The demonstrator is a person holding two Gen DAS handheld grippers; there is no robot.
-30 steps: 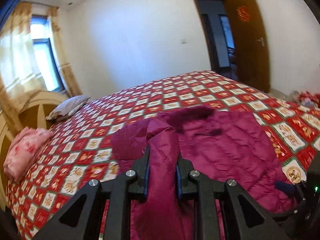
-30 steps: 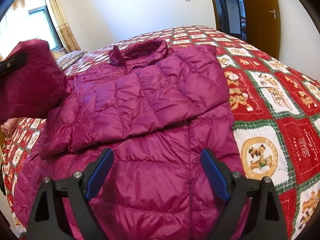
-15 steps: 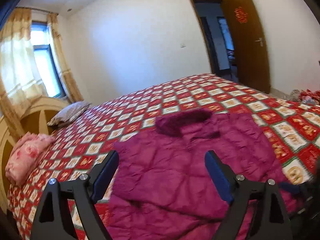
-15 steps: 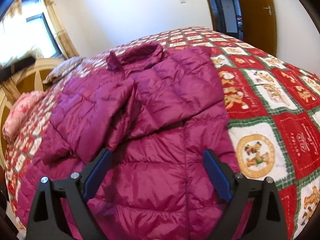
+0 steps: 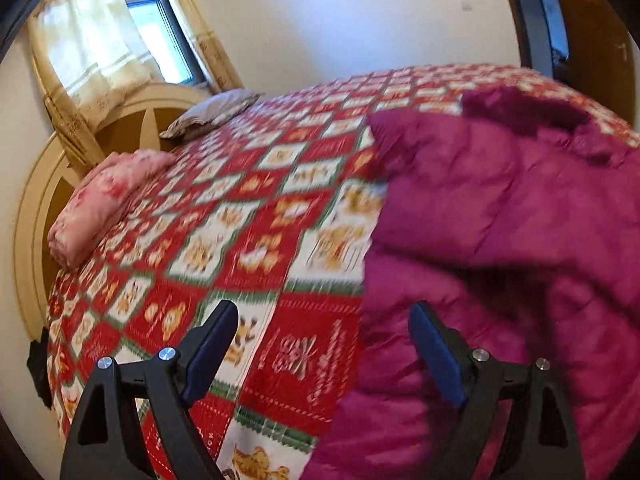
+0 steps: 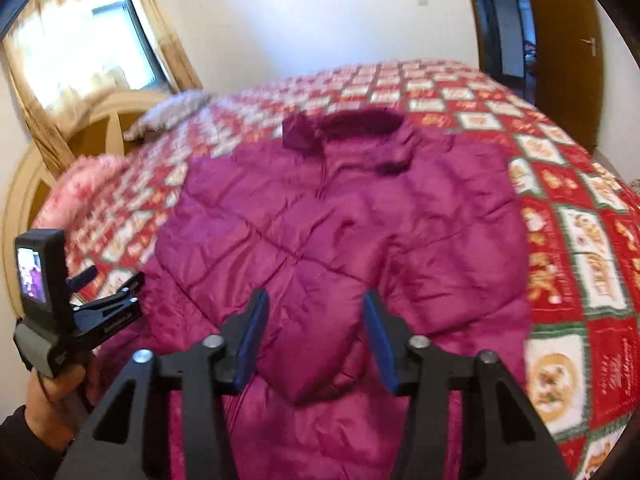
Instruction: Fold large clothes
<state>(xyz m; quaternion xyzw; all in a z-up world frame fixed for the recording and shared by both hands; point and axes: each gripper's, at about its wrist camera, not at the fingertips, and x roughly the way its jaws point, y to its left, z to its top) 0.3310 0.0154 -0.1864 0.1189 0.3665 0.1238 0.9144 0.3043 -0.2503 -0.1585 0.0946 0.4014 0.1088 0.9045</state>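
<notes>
Jacket (image 6: 340,216) is lying on the bed (image 6: 580,240), sleeves folded in. Right hand-held gripper (image 6: 316,336), closing, is straddling a cuff at 6 o'clock ungripped; left hand-held gripper (image 5: 320,352) is hanging released. Slick padding may be springing open.

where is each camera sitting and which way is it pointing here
Left wrist: on the left gripper, looking down across the patterned bedspread toward headboard and window; jaws open with nothing between them, over the jacket's edge; only its own fingers show.
Right wrist: on the right gripper, facing the magenta puffer jacket; jaws have just been closing, straddling a folded sleeve; the person's hand holding the left gripper shows at left.
Shared: jacket, bedspread, pink bedding, window, door.
</notes>
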